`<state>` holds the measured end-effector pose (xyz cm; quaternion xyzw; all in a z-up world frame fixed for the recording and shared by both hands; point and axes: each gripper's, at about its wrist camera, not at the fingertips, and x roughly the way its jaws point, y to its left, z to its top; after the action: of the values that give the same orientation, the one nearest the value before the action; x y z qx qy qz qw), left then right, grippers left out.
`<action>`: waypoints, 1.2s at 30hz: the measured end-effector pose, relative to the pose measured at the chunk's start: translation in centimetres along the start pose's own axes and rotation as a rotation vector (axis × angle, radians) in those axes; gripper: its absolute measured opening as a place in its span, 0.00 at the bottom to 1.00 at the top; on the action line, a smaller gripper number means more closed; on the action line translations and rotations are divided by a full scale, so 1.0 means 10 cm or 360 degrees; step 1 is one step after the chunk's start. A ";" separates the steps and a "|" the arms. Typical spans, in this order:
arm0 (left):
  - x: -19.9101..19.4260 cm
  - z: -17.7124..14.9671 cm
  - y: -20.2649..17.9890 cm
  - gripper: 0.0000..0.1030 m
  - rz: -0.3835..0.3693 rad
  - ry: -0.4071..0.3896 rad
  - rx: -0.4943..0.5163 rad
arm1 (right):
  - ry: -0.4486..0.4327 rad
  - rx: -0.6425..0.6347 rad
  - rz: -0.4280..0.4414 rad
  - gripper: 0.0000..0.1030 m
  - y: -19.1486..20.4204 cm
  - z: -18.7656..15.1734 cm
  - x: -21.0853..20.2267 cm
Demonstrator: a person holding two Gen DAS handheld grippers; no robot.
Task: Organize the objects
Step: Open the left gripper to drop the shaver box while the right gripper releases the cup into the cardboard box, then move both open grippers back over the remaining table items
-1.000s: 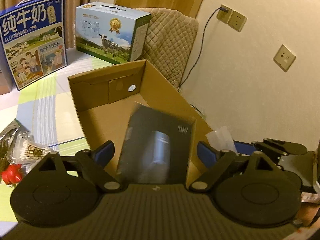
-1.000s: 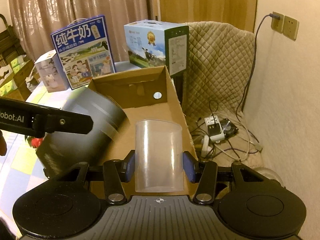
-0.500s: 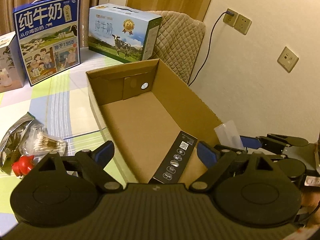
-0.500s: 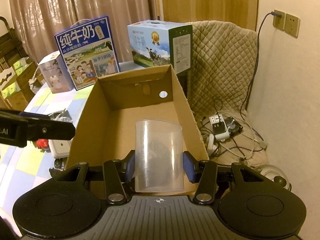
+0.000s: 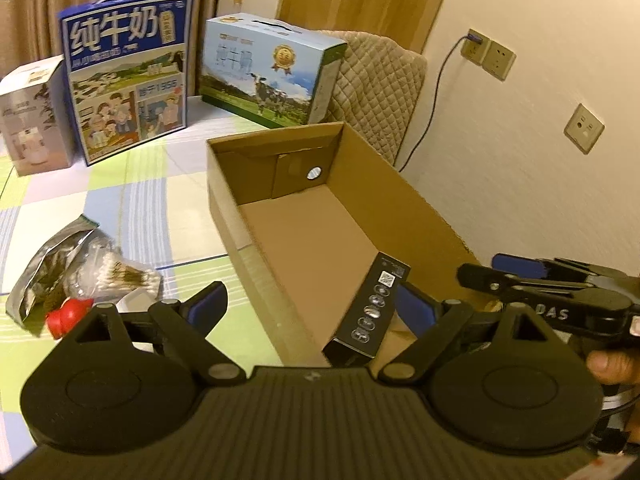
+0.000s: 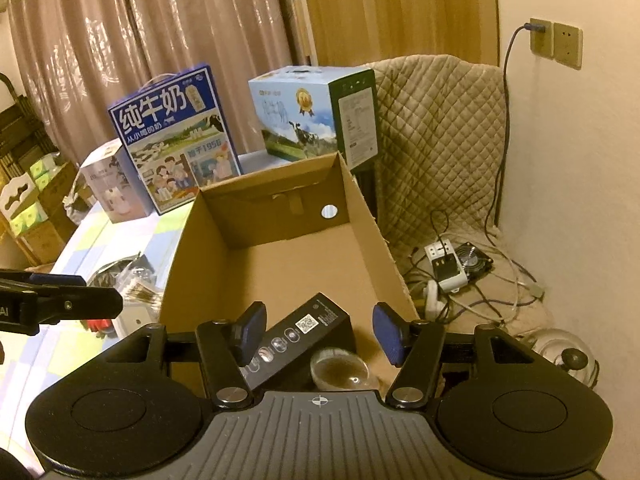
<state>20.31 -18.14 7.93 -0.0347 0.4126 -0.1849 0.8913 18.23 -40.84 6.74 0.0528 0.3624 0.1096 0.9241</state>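
Cardboard box (image 6: 372,240): open-topped, on the right side of the table, its long axis running from near to far; a round hole shows in the far wall.
Black carton (image 6: 296,336): a slim black package with a QR code and a row of round icons on its face, lying tilted inside the near end of the cardboard box, toward the left wall; also seen from the left wrist (image 5: 370,312).
Clear cup (image 6: 340,368): transparent plastic, inside the box at the near end, just right of the black carton, mouth facing up toward the camera.
Right tool (image 6: 318,334): jaws spread wide above the near end of the box, nothing between the blue pads; the cup sits below them, apart.
Left tool (image 5: 310,306): jaws wide open and holding nothing, over the near left wall of the box.
Hand (image 5: 612,368): fingers visible at the right edge of the left wrist view, holding the right tool's handle.
Table (image 5: 160,208): covered with a green, blue and white checked cloth.
Cotton swab bag (image 5: 108,268): clear bag left of the box, beside a silver foil pouch (image 5: 44,272) and a small red object (image 5: 66,314).
Milk gift boxes: a dark blue one (image 5: 124,72) and a light blue one (image 5: 272,68) standing at the far edge; a white box (image 5: 32,116) to their left.
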 end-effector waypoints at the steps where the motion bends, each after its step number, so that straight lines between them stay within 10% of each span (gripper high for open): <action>1: -0.02 -0.02 0.03 0.86 0.0003 -0.0001 -0.0011 | -0.0003 0.0000 -0.0004 0.55 0.01 0.00 -0.03; 36: -1.21 -0.67 1.03 0.99 0.0328 -0.0213 -0.0124 | -0.0014 -0.0133 0.0225 0.55 1.33 -0.40 -0.43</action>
<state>11.21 -3.62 10.05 -0.0390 0.3603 -0.0734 0.9291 10.25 -28.91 9.05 0.0402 0.3487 0.1893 0.9170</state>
